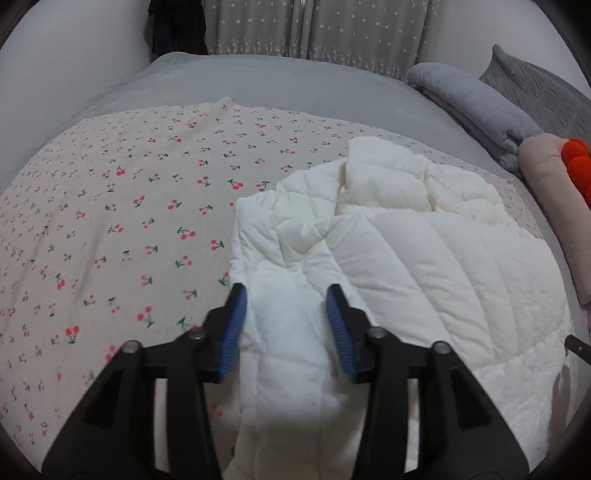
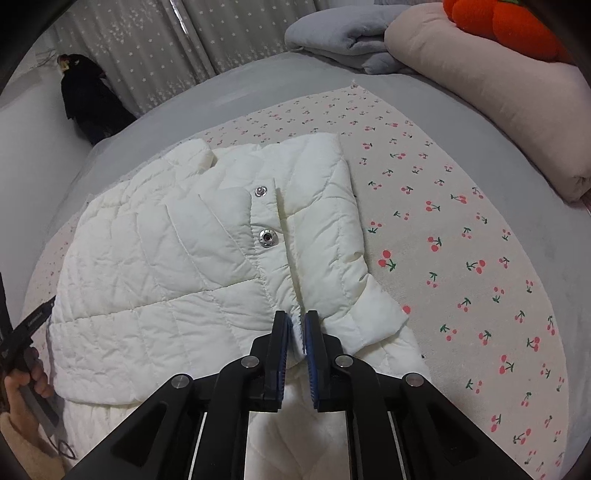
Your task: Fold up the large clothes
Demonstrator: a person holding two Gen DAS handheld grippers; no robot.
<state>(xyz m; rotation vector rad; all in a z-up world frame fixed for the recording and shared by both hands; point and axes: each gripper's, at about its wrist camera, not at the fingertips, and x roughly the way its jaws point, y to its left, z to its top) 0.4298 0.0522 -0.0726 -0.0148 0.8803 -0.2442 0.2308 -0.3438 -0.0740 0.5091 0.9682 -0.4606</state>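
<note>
Jacket: the white quilted jacket [image 2: 177, 266] lies partly folded on the cherry-print sheet [image 2: 461, 258], front up, 2 snaps showing near its placket; in the left view it fills the sheet's right half.
Right gripper: the right gripper [image 2: 297, 332] is nearly closed, its 2 blue pads pinching a thin edge of the jacket at the near end of the placket.
Left gripper: the left gripper [image 1: 286, 306] stands wide apart, straddling a band of the jacket at its left edge; it has hold of nothing that I can see.
Step in hand: likely securing the near hem to fold it toward the collar.
Doing it well: close the left claw on the full thickness of padding, level with the right one, then lift both together so the puffy layers do not slide or balloon.
Beyond the jacket: a folded grey blanket [image 2: 343, 37], a beige bolster [image 2: 480, 85] and an orange plush toy [image 2: 506, 26].
In the way: nothing lies on the sheet beside the jacket; the sleeve folded over the front may spring loose.
</note>
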